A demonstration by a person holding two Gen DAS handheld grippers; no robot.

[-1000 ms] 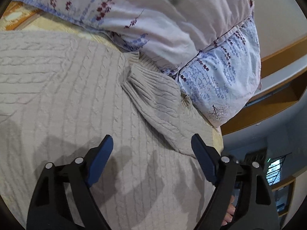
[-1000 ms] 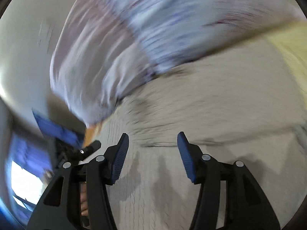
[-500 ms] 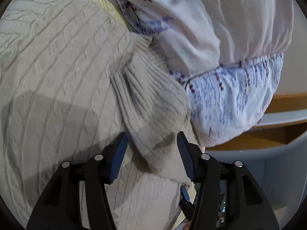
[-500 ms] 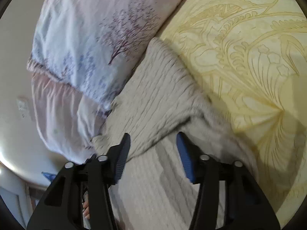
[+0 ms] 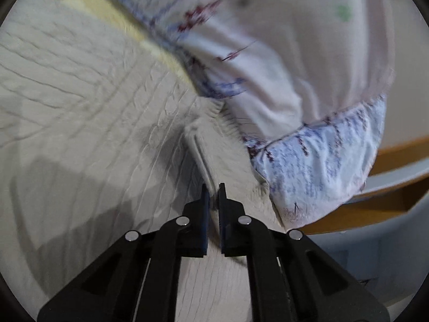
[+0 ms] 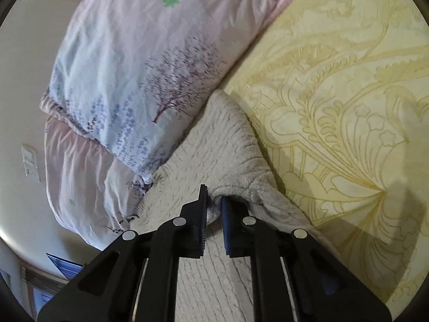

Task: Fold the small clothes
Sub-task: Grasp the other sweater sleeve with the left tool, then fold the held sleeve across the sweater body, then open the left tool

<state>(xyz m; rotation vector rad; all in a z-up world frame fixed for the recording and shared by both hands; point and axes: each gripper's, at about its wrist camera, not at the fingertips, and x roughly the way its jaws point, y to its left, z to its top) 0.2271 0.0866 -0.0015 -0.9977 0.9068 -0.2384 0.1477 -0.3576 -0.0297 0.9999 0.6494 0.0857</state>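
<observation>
I am holding a beige cable-knit sweater (image 5: pixel 80 123) that lies flat on the bed, on the yellow patterned bedspread (image 6: pixel 335 94), with its upper end against the floral pillows (image 6: pixel 139 75) at the head edge of the bed.

The relation that matters for the next move is where each sleeve sits against the body of the sweater. The left gripper (image 5: pixel 213 187) is pressed together on the left sleeve (image 5: pixel 214 145), with a ridge of knit between its pads. This sleeve runs straight away from the gripper toward the pillows (image 5: pixel 308 86), so its long axis is nearly in line with the fingers. The body of the sweater spreads to the left in this view, and the edge of the bed is to the right.

The right gripper (image 6: pixel 214 196) is clamped on a bunch of the right sleeve (image 6: pixel 228 139), which rises as a soft hump just in front of the pads and continues toward the pillows. In this view the body lies below and to the left of the gripper, and the bare bedspread is on the right.

So I judge that both hands are equally near to their own sleeve, 1 for each side. Each sleeve should probably go inward, across the body toward the middle line. The risk I see is that the thick knit drags the body with it.
</observation>
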